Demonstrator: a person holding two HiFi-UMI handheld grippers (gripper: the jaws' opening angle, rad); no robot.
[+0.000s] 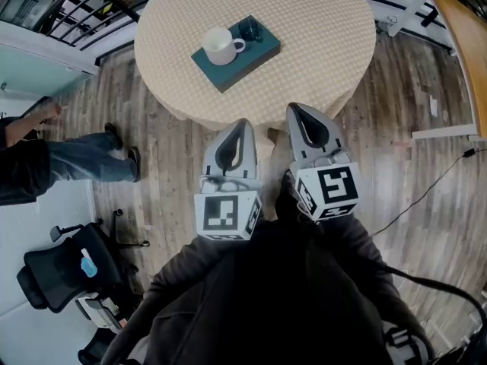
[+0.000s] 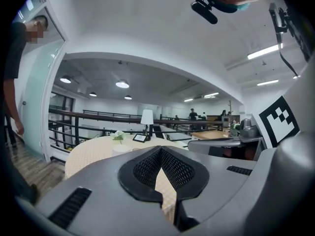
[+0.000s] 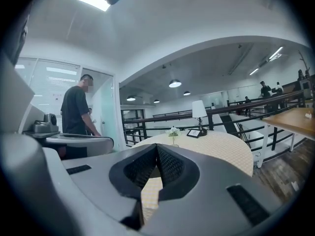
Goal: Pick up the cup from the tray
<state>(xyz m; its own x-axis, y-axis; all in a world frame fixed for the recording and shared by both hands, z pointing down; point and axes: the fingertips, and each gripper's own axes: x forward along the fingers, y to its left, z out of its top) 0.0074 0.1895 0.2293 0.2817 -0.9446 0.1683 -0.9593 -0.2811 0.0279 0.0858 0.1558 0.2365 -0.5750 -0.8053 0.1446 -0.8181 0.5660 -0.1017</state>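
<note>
A white cup (image 1: 221,46) with its handle to the right stands on a teal tray (image 1: 236,65). The tray lies on a round table (image 1: 319,36) under a beige checked cloth, and a small dark object (image 1: 249,28) sits beside the cup. My left gripper (image 1: 240,128) and right gripper (image 1: 298,112) hang side by side over the floor, just short of the table's near edge. Both are shut and hold nothing. In the left gripper view the cup's top (image 2: 121,150) peeks over the closed left gripper (image 2: 160,149). The right gripper (image 3: 156,146) points across the table (image 3: 216,149).
A person's legs (image 1: 84,162) reach in at the left, near an office chair (image 1: 65,268). A wooden tabletop (image 1: 466,48) is at the far right, with a cable (image 1: 434,188) across the plank floor. A small flower vase (image 3: 173,132), a lamp (image 3: 199,110) and a railing (image 2: 98,114) lie beyond; a person (image 3: 78,109) stands by a door.
</note>
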